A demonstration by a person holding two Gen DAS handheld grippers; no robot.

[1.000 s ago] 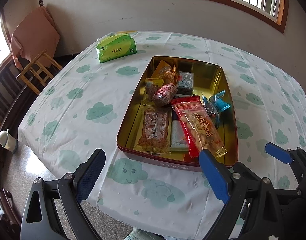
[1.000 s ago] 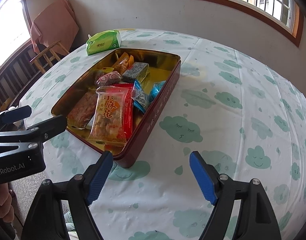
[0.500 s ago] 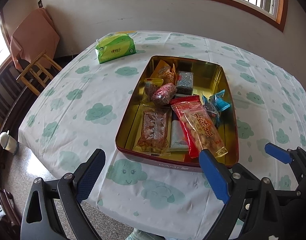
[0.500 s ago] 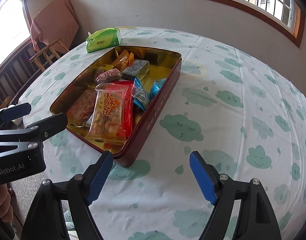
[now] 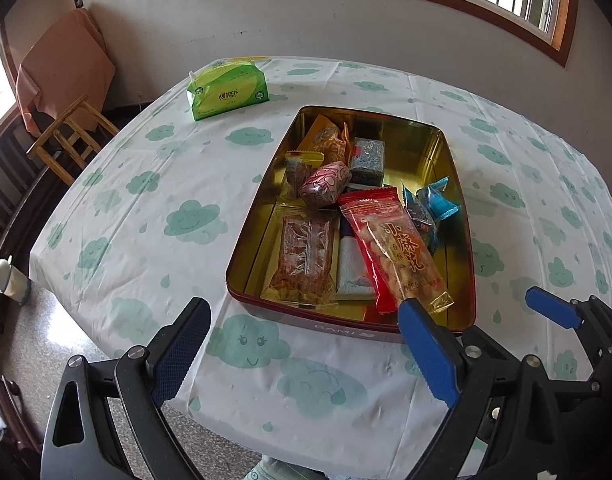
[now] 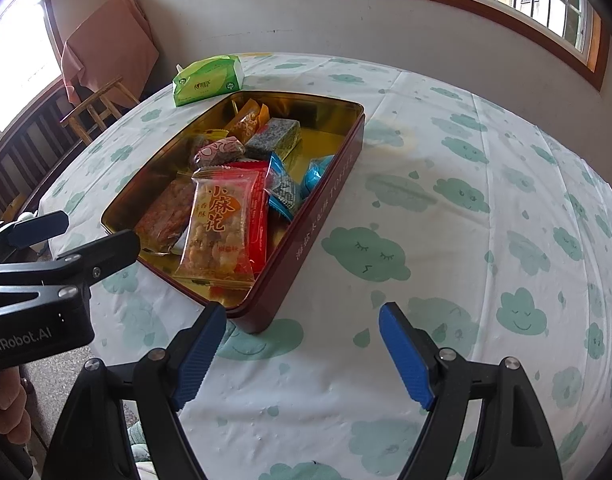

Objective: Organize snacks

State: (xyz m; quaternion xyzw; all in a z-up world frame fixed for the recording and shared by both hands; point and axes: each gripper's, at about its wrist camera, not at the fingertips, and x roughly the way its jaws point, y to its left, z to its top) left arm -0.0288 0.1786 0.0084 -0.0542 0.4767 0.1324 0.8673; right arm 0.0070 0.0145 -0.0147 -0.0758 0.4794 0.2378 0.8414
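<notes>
A gold-lined red tin (image 5: 421,136) (image 6: 306,240) sits on the cloud-print tablecloth and holds several wrapped snacks. A long red-and-clear cracker pack (image 5: 393,248) (image 6: 222,224) lies on top at the near end. A pink wrapped sweet (image 5: 325,185), a grey bar (image 5: 367,159), blue sweets (image 5: 437,204) and an orange pack (image 5: 323,140) lie behind it. My left gripper (image 5: 302,348) is open and empty just short of the tin's near wall. My right gripper (image 6: 302,354) is open and empty by the tin's near right corner.
A green tissue pack (image 5: 228,94) (image 6: 208,79) lies beyond the tin at the back left. A wooden chair (image 5: 66,136) draped with a pink cloth stands left of the table. The table edge (image 5: 106,320) runs close under my left gripper.
Both views have shifted very slightly; the tin and snacks have not moved. Both grippers stay open.
</notes>
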